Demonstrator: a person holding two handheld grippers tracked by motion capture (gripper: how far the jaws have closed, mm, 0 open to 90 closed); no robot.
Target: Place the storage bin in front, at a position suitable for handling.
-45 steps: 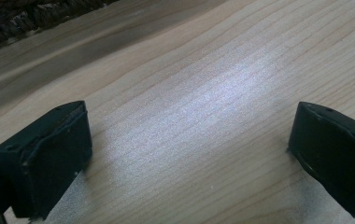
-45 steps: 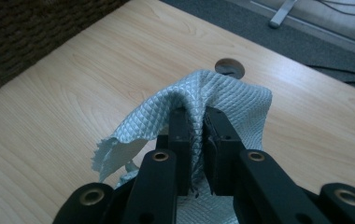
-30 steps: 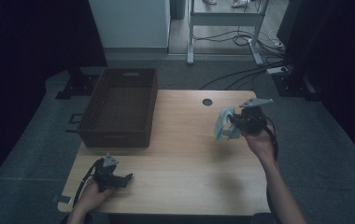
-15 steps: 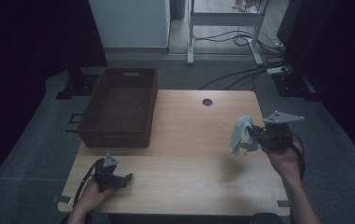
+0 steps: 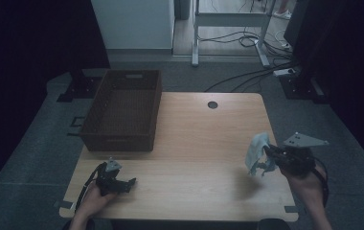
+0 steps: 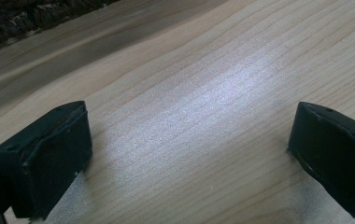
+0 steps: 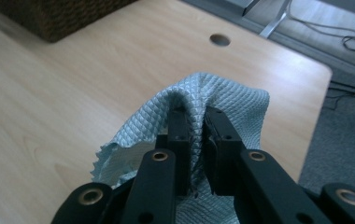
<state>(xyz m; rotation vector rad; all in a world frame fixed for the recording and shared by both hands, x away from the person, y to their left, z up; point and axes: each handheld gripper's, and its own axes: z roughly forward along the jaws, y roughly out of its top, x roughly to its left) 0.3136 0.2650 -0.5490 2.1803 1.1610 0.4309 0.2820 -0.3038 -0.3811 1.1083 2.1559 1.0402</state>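
Observation:
A light blue quilted cloth (image 5: 256, 152) hangs above the right side of the wooden table (image 5: 204, 143), pinched by my right gripper (image 5: 268, 160). In the right gripper view the black jaws are shut on a fold of the cloth (image 7: 222, 100), right gripper (image 7: 195, 126), and the fabric drapes over both fingers. My left gripper (image 5: 122, 184) rests near the table's front left edge, held in a hand. Its two black fingers (image 6: 49, 154) stand wide apart over bare wood, left gripper (image 6: 189, 154), with nothing between them.
A dark woven basket (image 5: 122, 110) sits at the back left of the table; its corner (image 7: 54, 18) shows in the right gripper view. A round cable hole (image 5: 212, 104) lies near the far edge. Cables and a desk frame (image 5: 228, 28) are on the floor behind.
My right gripper has carried the cloth from the table's back right toward the front right edge, nearer the person. The left gripper has stayed where it was.

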